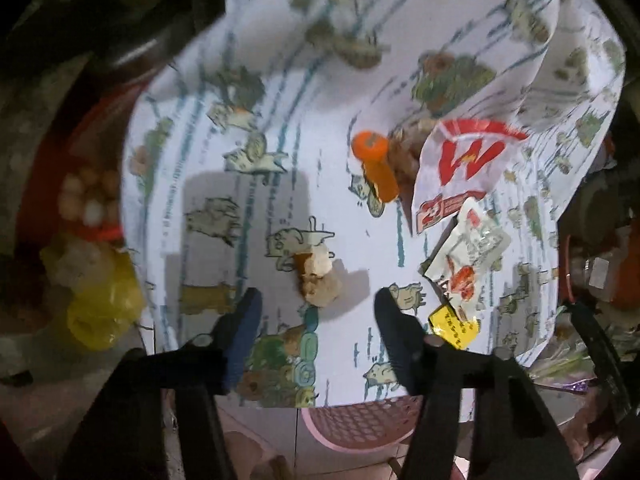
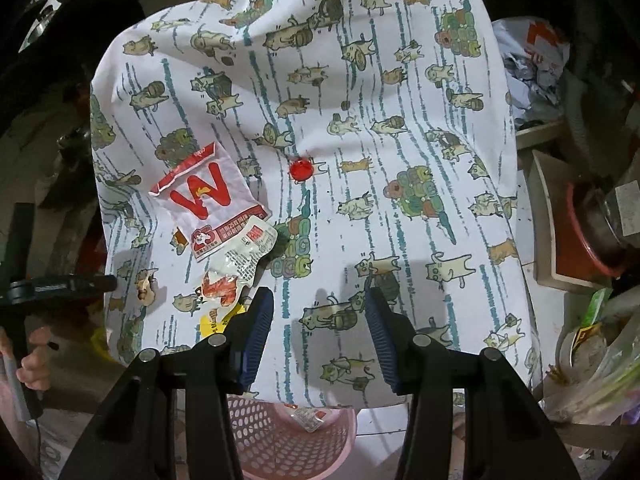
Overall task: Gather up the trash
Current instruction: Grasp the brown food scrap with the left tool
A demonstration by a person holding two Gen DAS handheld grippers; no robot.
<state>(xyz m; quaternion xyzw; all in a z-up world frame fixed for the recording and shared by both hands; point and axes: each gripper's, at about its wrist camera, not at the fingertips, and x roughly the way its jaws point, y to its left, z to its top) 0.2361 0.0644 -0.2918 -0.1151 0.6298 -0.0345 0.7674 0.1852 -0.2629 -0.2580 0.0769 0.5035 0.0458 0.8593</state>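
The worktop [image 2: 400,92] is covered with a white cloth printed with cats and blue stripes. Several pieces of trash lie on it. A crumpled tissue lump [image 1: 318,280] lies just ahead of the left tool [image 1: 318,300], about in line with the gap between its two blue pads. The pads stand apart and do not touch the lump, so this tool is released and empty.

Further away, in the left view, lie an orange bottle [image 1: 374,164] on its side, a white wrapper with a red letter [image 1: 468,160], a clear sachet with red print [image 1: 468,256] and a small yellow scrap [image 1: 454,326]. The sachet partly overlaps the wrapper.

The right tool [image 2: 318,308] hovers over bare cloth, released, with nothing between its pads. A red cap [image 2: 301,169] lies alone near the middle of the cloth. A pink basket [image 2: 288,440] stands below the near edge of the worktop, with one sachet inside.
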